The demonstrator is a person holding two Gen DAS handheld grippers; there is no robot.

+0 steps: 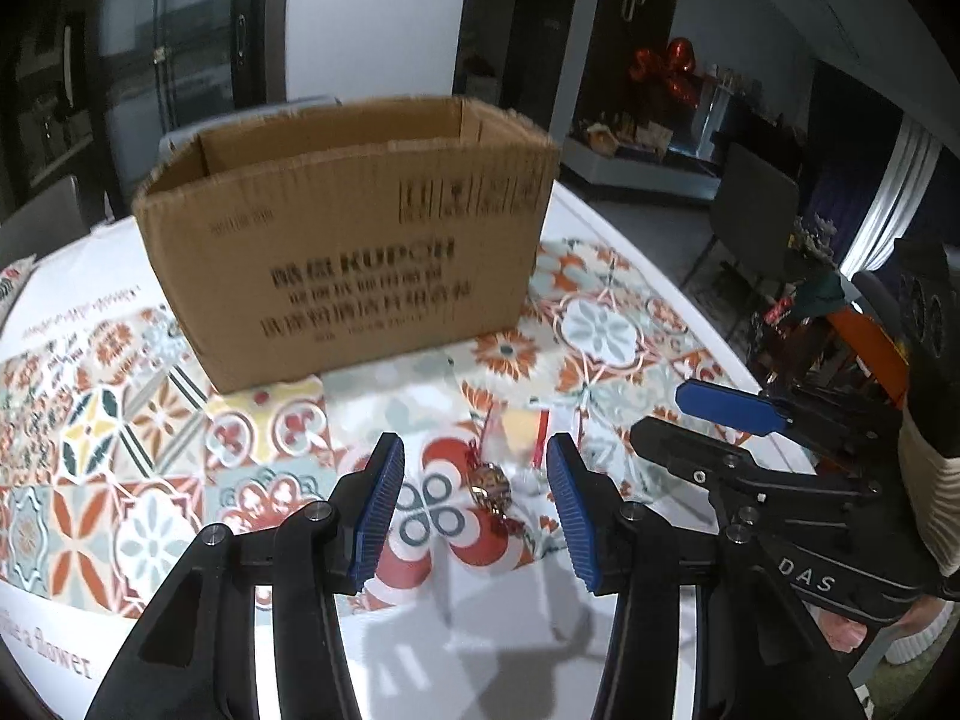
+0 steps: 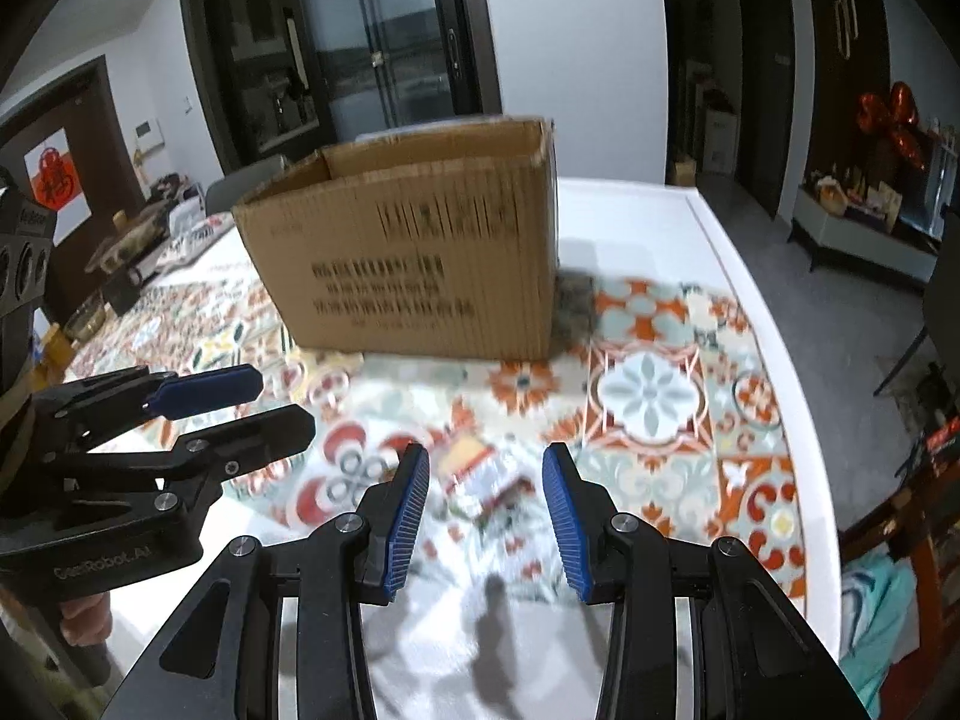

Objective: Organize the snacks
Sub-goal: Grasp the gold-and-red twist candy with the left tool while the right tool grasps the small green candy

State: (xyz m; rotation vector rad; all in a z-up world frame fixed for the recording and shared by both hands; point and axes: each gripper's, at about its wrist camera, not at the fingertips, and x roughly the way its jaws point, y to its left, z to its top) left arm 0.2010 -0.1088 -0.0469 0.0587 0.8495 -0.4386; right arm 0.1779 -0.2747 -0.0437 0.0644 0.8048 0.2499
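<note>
An open brown cardboard box (image 1: 354,240) stands on the patterned tablecloth; it also shows in the right wrist view (image 2: 414,252). A small clear-wrapped snack packet (image 1: 510,462) with a round candy lies on the cloth in front of the box, blurred in the right wrist view (image 2: 480,480). My left gripper (image 1: 474,510) is open and empty, hovering just short of the packet. My right gripper (image 2: 486,516) is open and empty, also just short of it. Each gripper appears beside the other: the right one in the left wrist view (image 1: 708,420), the left one in the right wrist view (image 2: 240,408).
The white table edge (image 2: 780,324) runs along the right side. A dark chair (image 1: 750,204) stands beyond it, and a side table with clutter (image 2: 126,240) sits at the far left. Dark doors and a low cabinet (image 2: 858,228) line the room behind.
</note>
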